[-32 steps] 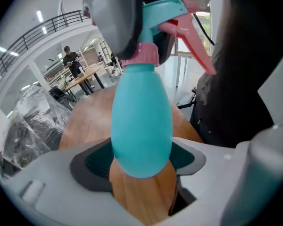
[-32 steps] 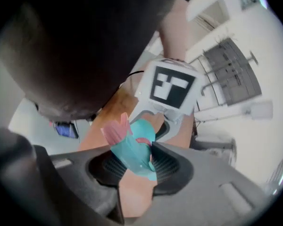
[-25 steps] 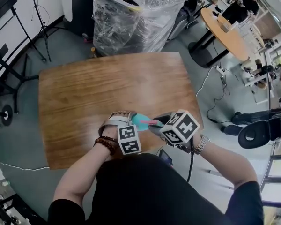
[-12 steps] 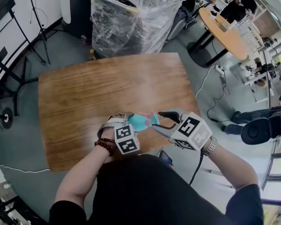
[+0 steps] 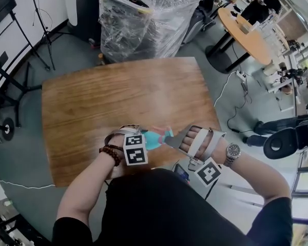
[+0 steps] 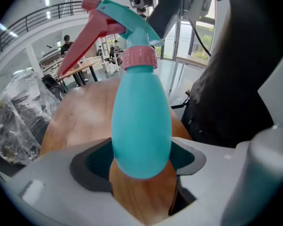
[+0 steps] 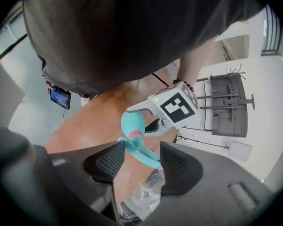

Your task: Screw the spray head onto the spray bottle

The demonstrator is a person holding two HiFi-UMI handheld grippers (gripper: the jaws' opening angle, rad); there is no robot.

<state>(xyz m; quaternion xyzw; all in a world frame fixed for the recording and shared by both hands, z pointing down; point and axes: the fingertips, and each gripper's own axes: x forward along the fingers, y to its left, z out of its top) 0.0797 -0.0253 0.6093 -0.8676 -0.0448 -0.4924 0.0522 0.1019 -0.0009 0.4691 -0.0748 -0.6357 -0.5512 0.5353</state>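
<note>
The left gripper [image 6: 140, 171] is clamped on the rounded lower body of the teal spray bottle [image 6: 141, 121], one dark pad on each side of it. The bottle's long axis runs straight out along this gripper's jaws: base nearest the gripper, neck pointing away. On the neck sit the pink collar [image 6: 139, 58] and the teal spray head [image 6: 127, 22], with the pink trigger [image 6: 80, 44] slanting off to the left in the left gripper view.

From the head view the bottle points rightward, its head end toward the right gripper [image 7: 142, 163]. That gripper's jaws have just been opening; the spray head lies between its ribbed pads [image 7: 108, 161], which stand apart with no clear squeeze on it.

The bottle hangs over the near edge of the wooden counter [image 5: 118, 91], close to the person's body; I can't tell whether it touches the wood. A plastic-wrapped bundle [image 5: 149, 19] stands beyond the counter's far edge.
</note>
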